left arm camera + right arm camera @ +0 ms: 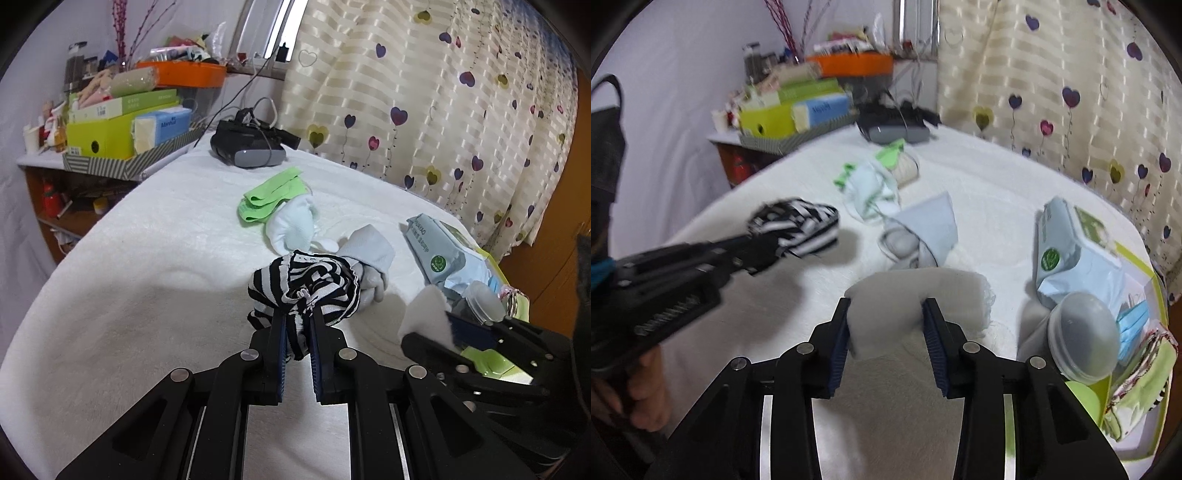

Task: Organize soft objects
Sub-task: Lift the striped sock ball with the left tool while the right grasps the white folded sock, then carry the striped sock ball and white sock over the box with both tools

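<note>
While both of my grippers hang over the white bedspread (140,258), each carries 1 soft item, which I judge to be the sorting in progress.

Left gripper (297,325): clenched on the striped cloth (306,280), a black-and-white bundle bunched between the pads and lifted clear of the bed (its shadow lies apart below it in the right view). Holding it aloft keeps it out of the loose pile.

Right gripper (886,317): jaws about half apart, with a white cloth (916,291) between them. Both pads touch its sides, so I report it as grasped, though lightly. It sits just above the bedspread, near the tray (1160,295).

Loose items: a green cloth (273,195), a white sock (291,225) touching it, and a pale blue sock (369,254) lie grouped mid-bed, not yet dealt with.

The tray at the right edge already holds a wipes pack (1067,254), a lidded jar (1082,336) and folded cloths, so I judge it the likely destination, which would explain the white cloth being held beside it.

A headset (247,147) rests at the far edge, well apart from the work.

Risk: the white cloth could slip from so shallow a grip.
</note>
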